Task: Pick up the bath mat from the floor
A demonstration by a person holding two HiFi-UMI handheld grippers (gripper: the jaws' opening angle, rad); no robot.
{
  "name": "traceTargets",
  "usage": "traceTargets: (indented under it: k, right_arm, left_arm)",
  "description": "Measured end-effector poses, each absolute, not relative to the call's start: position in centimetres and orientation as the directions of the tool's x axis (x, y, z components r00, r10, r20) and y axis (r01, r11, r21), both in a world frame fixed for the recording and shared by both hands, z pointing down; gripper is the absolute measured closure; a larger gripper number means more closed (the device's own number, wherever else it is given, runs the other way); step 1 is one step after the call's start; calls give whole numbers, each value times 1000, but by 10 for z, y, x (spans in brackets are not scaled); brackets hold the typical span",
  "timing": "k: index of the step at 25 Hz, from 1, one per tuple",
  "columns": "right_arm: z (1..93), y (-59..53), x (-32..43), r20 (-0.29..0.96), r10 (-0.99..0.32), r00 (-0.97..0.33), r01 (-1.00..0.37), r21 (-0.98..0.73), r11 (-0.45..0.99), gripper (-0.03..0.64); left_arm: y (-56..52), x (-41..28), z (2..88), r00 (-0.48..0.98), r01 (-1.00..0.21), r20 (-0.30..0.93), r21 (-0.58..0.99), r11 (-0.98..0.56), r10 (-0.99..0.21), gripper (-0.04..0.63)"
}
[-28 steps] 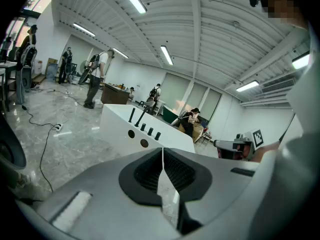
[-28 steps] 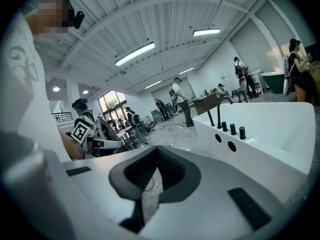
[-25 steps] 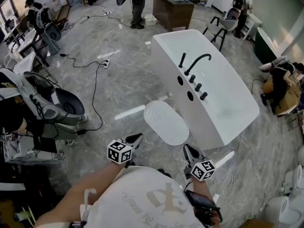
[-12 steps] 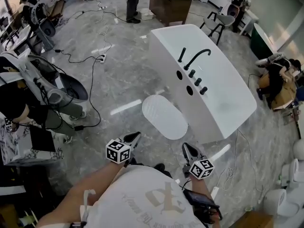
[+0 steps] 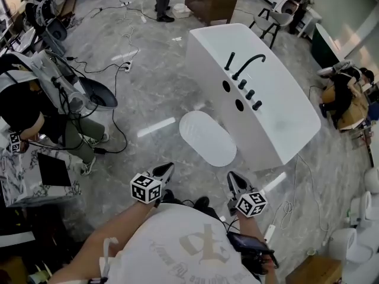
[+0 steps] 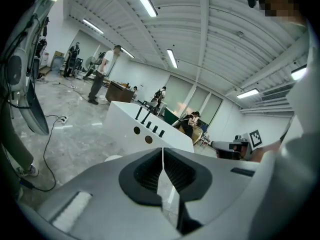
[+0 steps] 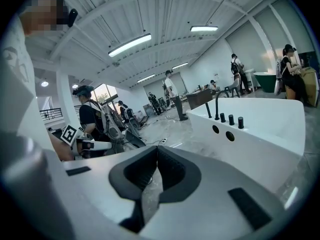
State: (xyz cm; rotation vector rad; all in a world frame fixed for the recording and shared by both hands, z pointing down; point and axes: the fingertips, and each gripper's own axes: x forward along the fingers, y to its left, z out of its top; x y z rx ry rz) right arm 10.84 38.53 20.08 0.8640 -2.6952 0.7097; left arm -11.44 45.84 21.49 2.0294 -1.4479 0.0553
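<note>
The bath mat is a white oval lying flat on the grey marble floor against the side of the white bathtub. My left gripper hovers short of the mat's near end, jaws pressed together and empty. My right gripper is level with it to the right, also shut with nothing held. In the left gripper view the left gripper shows its pads meeting, with a sliver of the mat beyond. In the right gripper view the right gripper is closed, pointing past the tub.
Black taps stand on the tub's rim. Cables trail across the floor at the left, near a person with backpack gear. A white cord lies at the right. A desk and chair stand at the back.
The head view has shifted, so the mat and tub sit a little higher in frame. The person at the left has come further into view. Both grippers stay shut and level.
</note>
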Motion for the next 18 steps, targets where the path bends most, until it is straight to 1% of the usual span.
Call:
traceTargets:
  k: [11, 18]
  right_arm:
    - [190, 395, 64, 343, -496, -797, -599, -350, 720, 611]
    - [189, 402, 28, 372, -454, -809, -573, -331, 750, 611]
  left_arm:
    - [484, -166, 212, 373, -868, 364, 462, -182, -854, 583]
    - [498, -194, 213, 336, -870, 356, 472, -143, -872, 583]
